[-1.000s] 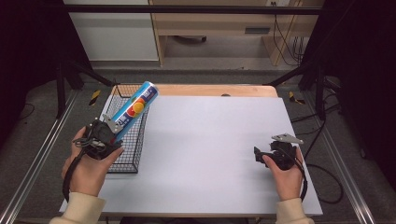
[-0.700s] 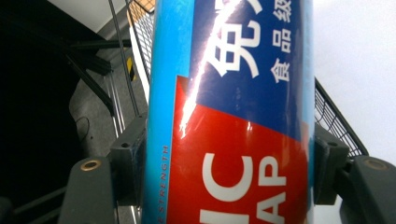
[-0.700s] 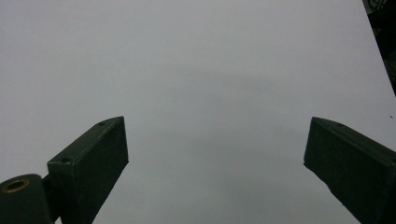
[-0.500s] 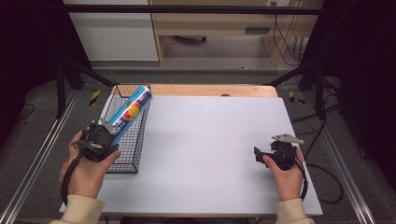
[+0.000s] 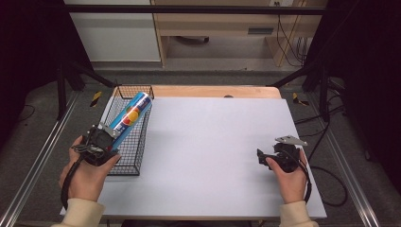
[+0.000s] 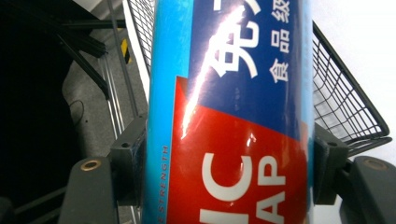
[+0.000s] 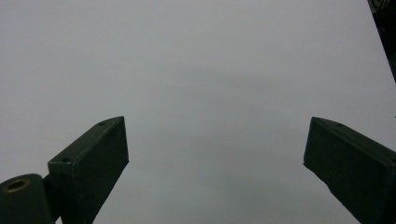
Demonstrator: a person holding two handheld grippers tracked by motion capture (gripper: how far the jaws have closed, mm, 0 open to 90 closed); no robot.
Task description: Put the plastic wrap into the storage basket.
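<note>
A long blue tube with a red and orange label lies tilted over the black wire basket at the table's left edge. My left gripper is shut on the tube's near end, and in the left gripper view the tube stands between both jaws, which press on its sides. My right gripper rests low over the white table at the right, held in a hand. Its jaws stand wide apart in the right gripper view, where my right gripper has nothing between its fingers.
The wire basket sits on the white table top, with a wooden strip along the far edge. Metal rails run along both sides of the table. Cabinets and cables stand on the floor beyond.
The left hand has drawn the tube a little toward the table's left and near side, lowering it over the basket. The right gripper has kept still.
</note>
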